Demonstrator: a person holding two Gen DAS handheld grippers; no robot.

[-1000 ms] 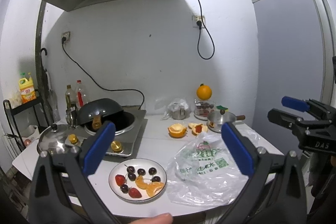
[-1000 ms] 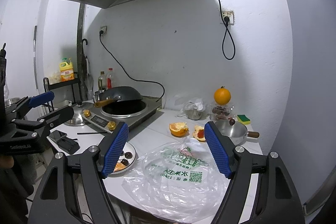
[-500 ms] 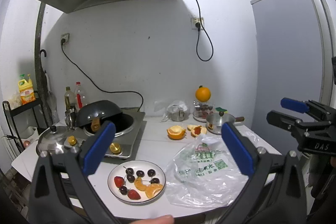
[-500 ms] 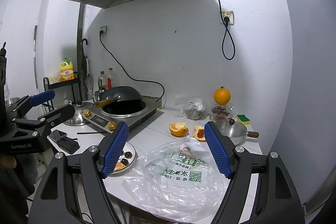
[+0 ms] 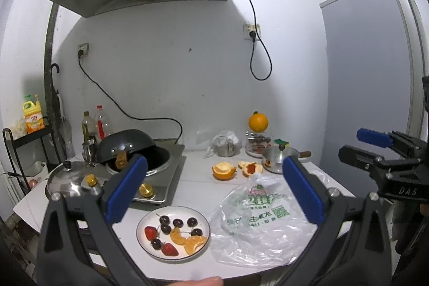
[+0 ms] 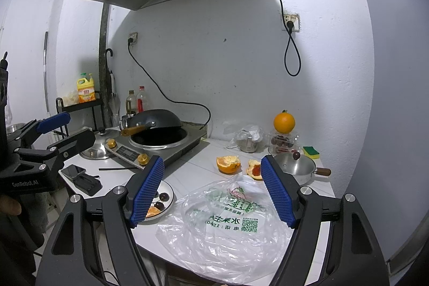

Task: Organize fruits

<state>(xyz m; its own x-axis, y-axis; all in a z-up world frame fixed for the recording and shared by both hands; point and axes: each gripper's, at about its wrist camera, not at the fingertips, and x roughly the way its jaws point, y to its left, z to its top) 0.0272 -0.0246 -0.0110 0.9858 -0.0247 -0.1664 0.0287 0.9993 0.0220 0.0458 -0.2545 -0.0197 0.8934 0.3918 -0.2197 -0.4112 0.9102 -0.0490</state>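
Left wrist view: plate (image 5: 142, 239) at six o'clock already holds cherries, strawberries and orange pieces; whole orange (image 5: 258, 121) waits at one o'clock. Both grippers (image 5: 214, 192) (image 6: 211, 192) hover over the worktop (image 5: 195, 186), jaws open, empty.

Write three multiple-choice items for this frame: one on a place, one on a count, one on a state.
1. Where is the whole orange?
A. on a clear container by the wall
B. on the plate
C. inside the wok

2. How many strawberries lie on the plate?
A. none
B. two
C. five

3. How is the right gripper?
A. shut on the bag
B. shut on an orange
C. open, holding nothing

Key: 1 A, it sits atop the container; 2 B, two red berries show in the left wrist view; 3 C, its pads stand wide apart above the plastic bag.
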